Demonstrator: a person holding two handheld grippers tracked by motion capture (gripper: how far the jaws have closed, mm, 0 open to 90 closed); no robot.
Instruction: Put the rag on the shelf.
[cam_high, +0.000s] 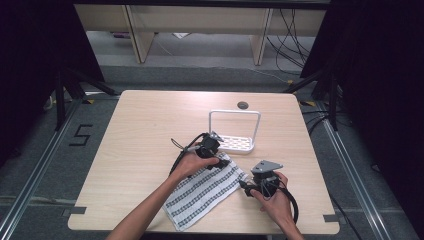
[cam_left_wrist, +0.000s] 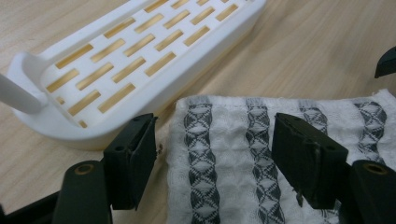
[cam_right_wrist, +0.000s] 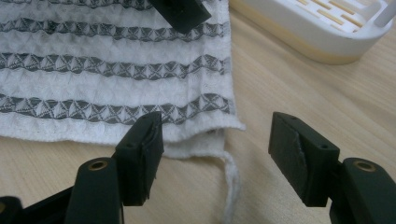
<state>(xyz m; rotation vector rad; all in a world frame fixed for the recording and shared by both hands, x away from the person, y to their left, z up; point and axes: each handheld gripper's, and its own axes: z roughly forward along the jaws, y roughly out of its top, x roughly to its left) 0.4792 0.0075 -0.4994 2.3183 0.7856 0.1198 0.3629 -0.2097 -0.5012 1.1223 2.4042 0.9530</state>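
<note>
The surface (cam_high: 145, 150) is a light wood-grain top with a round grommet hole near its far edge. A black "5" is taped on the floor (cam_high: 80, 135) off the left edge of the surface.

The striped cloth (cam_high: 202, 192), white with grey patterned bands, lies flat near the near edge of the surface, about midway between the left and right edges. A loose thread (cam_right_wrist: 232, 179) trails from its corner.

The white slotted tray (cam_high: 235, 144), with an upright hoop handle, stands just beyond the far end of the cloth, toward the centre of the surface. The tray holds nothing. No readable brand or label appears on it.

The left hand-held gripper (cam_left_wrist: 212, 154) hangs over the far end of the cloth, next to the tray. Its jaws stand apart, with cloth below them and nothing clamped.

The right hand-held gripper (cam_right_wrist: 217, 158) sits at the cloth's right corner. Its jaws stand apart over the corner hem and thread, with nothing clamped.
</note>
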